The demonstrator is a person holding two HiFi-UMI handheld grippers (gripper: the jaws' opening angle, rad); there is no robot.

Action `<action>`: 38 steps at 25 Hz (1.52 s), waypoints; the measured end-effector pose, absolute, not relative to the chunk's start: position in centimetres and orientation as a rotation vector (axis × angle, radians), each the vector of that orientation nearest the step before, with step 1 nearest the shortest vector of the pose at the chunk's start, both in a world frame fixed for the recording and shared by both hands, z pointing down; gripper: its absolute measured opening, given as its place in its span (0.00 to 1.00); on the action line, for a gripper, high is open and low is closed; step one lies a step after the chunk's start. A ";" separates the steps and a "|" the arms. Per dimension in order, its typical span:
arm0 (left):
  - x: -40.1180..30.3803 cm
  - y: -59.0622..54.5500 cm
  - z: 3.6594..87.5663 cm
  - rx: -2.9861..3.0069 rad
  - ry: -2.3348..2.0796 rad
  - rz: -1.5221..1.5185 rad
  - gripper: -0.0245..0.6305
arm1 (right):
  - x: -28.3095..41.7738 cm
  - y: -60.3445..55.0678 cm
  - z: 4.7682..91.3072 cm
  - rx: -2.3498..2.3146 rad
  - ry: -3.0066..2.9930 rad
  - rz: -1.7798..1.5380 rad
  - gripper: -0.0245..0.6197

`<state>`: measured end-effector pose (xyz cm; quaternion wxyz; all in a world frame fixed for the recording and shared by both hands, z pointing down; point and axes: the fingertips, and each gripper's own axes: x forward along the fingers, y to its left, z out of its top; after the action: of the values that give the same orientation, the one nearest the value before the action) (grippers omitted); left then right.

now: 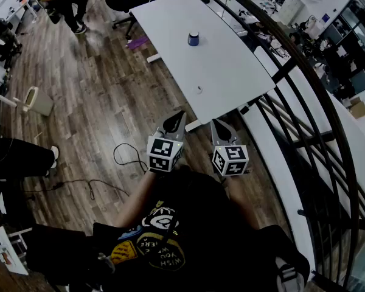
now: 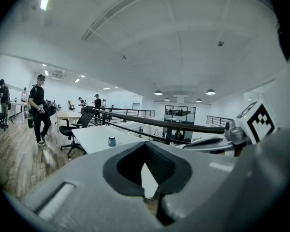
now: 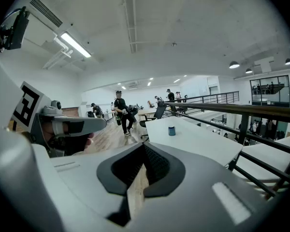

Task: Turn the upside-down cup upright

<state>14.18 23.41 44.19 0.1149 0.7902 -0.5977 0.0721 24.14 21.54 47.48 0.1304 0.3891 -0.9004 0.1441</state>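
Your cup on the table is too small to tell which way up; tiny obj nr the near edge can't be ID'd.

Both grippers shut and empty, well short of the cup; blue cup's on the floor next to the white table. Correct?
One thing is off: the blue cup stands on the white table, not on the floor, as the head view shows. The rest holds: left gripper and right gripper are shut, empty and well short of the cup.
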 end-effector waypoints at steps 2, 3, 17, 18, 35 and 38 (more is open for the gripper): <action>14.2 23.4 44.2 2.314 -1.746 0.205 0.04 | 24.0 21.6 47.5 1.130 -2.618 0.416 0.04; 14.2 23.4 44.2 2.314 -1.745 0.203 0.04 | 24.0 21.5 47.5 1.130 -2.619 0.415 0.04; 12.8 22.0 44.9 2.293 -1.748 0.230 0.04 | 23.0 20.1 48.5 1.113 -2.607 0.486 0.04; 12.6 22.0 45.0 2.289 -1.750 0.232 0.04 | 22.8 20.1 48.6 1.105 -2.615 0.500 0.04; 3.1 14.5 45.9 2.329 -1.701 0.280 0.04 | 13.5 13.0 49.8 1.148 -2.532 0.533 0.04; 1.4 13.0 46.6 2.337 -1.685 0.276 0.04 | 12.3 11.8 50.2 1.177 -2.512 0.514 0.04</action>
<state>1.44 12.96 46.57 0.1233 0.8014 -0.5776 0.0948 12.32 11.80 50.16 0.1594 0.4117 -0.8791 0.1799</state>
